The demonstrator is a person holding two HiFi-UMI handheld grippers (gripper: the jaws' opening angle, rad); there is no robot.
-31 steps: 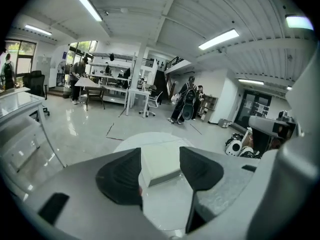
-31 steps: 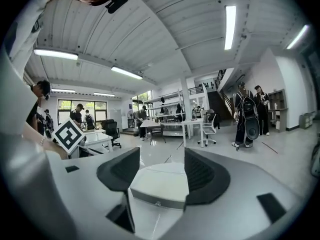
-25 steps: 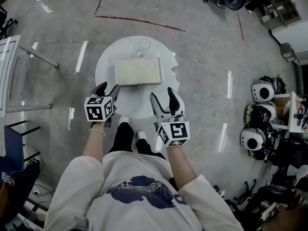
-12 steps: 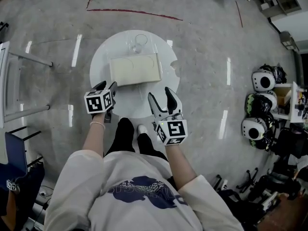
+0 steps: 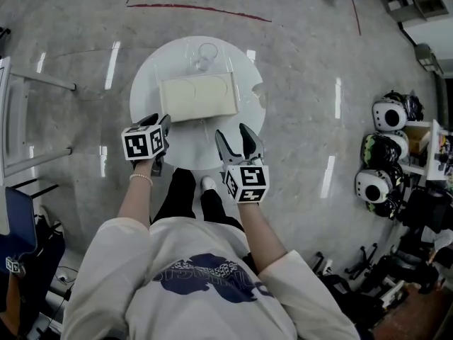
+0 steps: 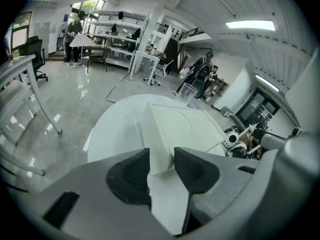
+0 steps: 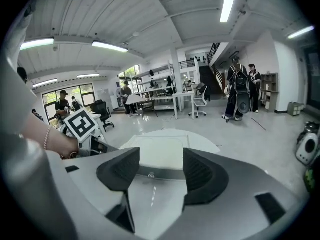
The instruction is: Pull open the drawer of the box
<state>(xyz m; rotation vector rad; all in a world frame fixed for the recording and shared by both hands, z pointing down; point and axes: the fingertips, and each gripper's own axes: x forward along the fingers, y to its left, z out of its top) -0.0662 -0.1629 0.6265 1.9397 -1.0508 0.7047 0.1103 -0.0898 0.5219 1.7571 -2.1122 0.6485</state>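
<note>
The floor point(image 5: 311, 62) looks to me like polished grey stone, glossy enough to throw back the ceiling lights in streaks. The round table point(image 5: 191, 151) is smooth white with a soft sheen, and I can't tell whether it is plastic or lacquer. The box point(image 5: 198, 98) is cream and matt, without glare, though the small knob point(image 7: 150, 174) on its front glints. The tub point(image 5: 205, 55) is clear plastic. The right gripper point(image 7: 161, 171) has a matt grey plastic shell, and its pads point(image 7: 202, 176) are dark, finely ribbed and rubbery. The shirt point(image 5: 191, 289) is soft pale cloth.

White T-shirt point(image 5: 127, 275) with dark blue print point(image 5: 205, 278), black trousers point(image 5: 185, 198), beaded bracelet point(image 5: 141, 178).
</note>
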